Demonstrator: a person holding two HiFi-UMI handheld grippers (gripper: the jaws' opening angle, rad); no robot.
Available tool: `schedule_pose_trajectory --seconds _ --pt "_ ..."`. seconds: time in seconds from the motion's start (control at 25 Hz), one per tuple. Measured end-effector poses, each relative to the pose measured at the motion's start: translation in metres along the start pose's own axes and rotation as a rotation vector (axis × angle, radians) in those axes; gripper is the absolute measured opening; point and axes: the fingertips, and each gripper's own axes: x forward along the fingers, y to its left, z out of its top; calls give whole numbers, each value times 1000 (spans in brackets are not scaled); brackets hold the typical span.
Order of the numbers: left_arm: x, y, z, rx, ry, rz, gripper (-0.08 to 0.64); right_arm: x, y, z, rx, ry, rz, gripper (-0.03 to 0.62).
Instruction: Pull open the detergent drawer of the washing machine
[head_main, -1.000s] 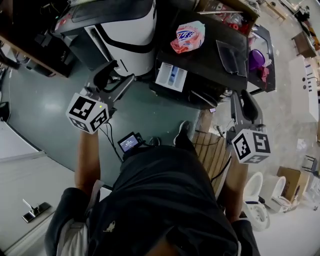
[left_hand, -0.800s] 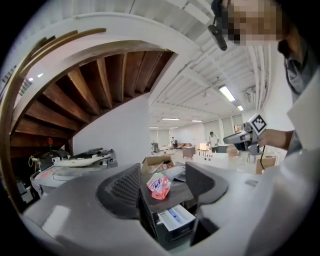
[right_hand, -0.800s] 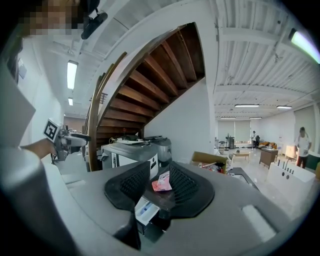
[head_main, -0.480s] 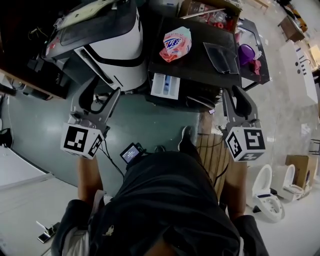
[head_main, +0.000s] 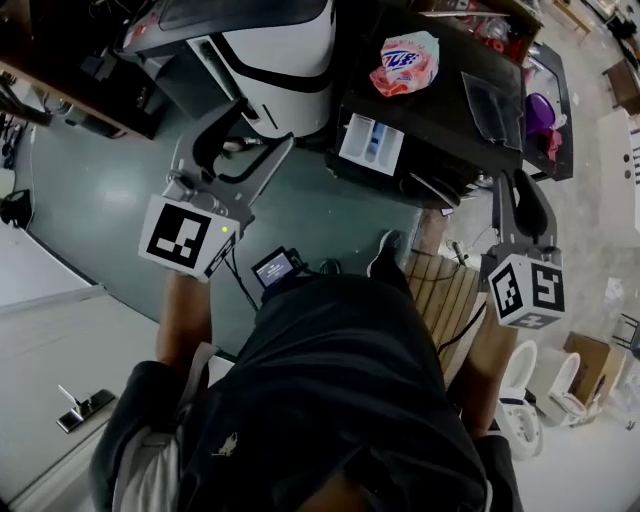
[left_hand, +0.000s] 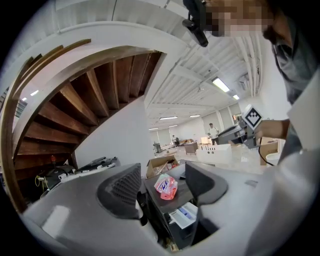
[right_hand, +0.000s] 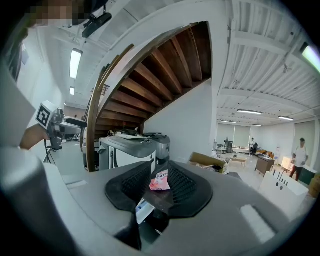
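The black washing machine (head_main: 440, 110) stands ahead of me with a pink detergent bag (head_main: 403, 62) on its top. Its white detergent drawer (head_main: 370, 143) sticks out of the front, and blue shows inside it. My left gripper (head_main: 265, 125) hovers left of the drawer, clear of it. In the left gripper view the left gripper (left_hand: 162, 177) is open, and only the distant bag (left_hand: 166, 186) and drawer (left_hand: 184, 215) show between its pads. My right gripper (head_main: 512, 182) hangs at the machine's right corner. In its own view the right gripper (right_hand: 161, 175) has only a thin slit between the pads and holds nothing.
A white and black appliance (head_main: 280, 60) stands left of the washer. On the green floor lie a small screen device (head_main: 277, 268) and cables. A wooden pallet (head_main: 440, 290) is under my foot (head_main: 385, 250). White toilets (head_main: 525, 420) stand at lower right.
The left gripper has lifted a little and rolled, and its jaws have narrowed slightly. The drawer stays pulled out. The right gripper has kept its place.
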Motion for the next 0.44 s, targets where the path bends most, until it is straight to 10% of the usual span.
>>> schedule_pose_trajectory --seconds 0.44 --pt "10 1 -31 -46 14 -19 330 16 11 -10 -16 45 26 103"
